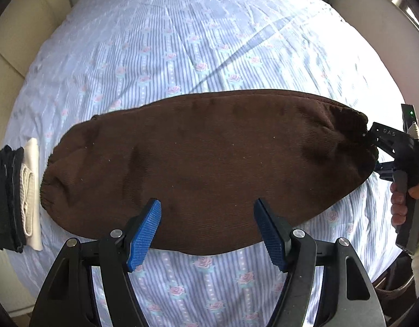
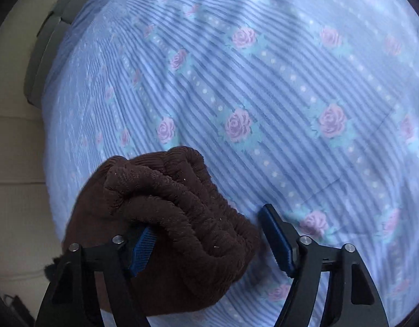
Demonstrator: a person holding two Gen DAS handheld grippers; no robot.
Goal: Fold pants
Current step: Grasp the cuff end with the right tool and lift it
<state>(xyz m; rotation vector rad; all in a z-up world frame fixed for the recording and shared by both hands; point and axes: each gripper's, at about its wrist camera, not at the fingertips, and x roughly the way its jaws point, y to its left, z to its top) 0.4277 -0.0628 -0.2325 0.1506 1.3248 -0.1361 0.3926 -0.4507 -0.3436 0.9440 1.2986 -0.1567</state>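
While the brown pants (image 1: 206, 169) lie folded across the striped floral bedsheet (image 1: 182, 41), the left gripper (image 1: 208, 231) hovers over their near edge, jaws spread and empty. From the right wrist, the right gripper (image 2: 206, 242) straddles the bunched waistband (image 2: 182, 204), jaws apart, not pinching.

The left gripper (image 1: 208, 231) points steeply downward, its blue pads (image 1: 144, 234) set well apart with nothing pinched between them. At three o'clock in the left wrist view, the right gripper (image 1: 373, 150) reaches in from the edge, a bare hand (image 1: 400, 201) wrapped around its handle. Seen from its own camera, the right gripper (image 2: 206, 242) angles down, jaws parted, a gap before the five-o'clock pad (image 2: 277, 241).
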